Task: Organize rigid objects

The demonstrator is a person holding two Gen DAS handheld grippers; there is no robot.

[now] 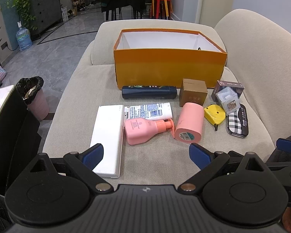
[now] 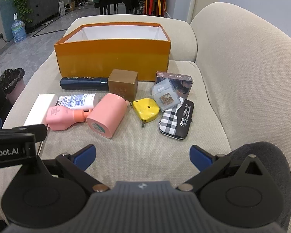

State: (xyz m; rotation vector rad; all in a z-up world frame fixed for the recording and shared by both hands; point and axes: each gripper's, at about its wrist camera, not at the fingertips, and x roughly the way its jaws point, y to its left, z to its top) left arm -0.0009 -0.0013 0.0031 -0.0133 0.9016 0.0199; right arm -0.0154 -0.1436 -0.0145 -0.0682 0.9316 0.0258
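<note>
Room: living area, grey tiled floor, dark cabinet with plants at far left, stacked red and yellow stools (image 1: 161,3) at the back.
Surface: beige sofa seat (image 1: 155,161), all task items lay on it.
Bin: pink, black liner (image 1: 34,97), on the floor left of the sofa.
Orange box (image 1: 169,69): open top, white inside, sat at the back of the seat behind the items; only a small dark bit showed by its right wall.
White box (image 1: 108,136): long, flat, leftmost item, its near end behind the left finger pad.
White tube (image 1: 151,111): blue print, lay just right of the white box.
Pink pump bottle (image 1: 143,129): on its side, touching the tube's near edge.
Dark blue bottle (image 1: 149,92): on its side, against the orange box front.
Pink cylinder (image 1: 189,126): on its side, barcode end toward the camera, pump head touching it.
Brown cube box (image 1: 193,93): upright, between blue bottle and card box.
Yellow tape measure (image 2: 145,109): just right of the cylinder.
Clear case (image 2: 165,96): leaned on the photo card box (image 2: 176,82) behind it.
Checked tin (image 2: 176,119): rightmost, flat, clear case overlapping its far end.
Left gripper (image 1: 146,156): fingers spread wide, nothing between them, above the seat's near edge.
Right gripper (image 2: 142,156): fingers spread wide, holding nothing, well short of the items.
</note>
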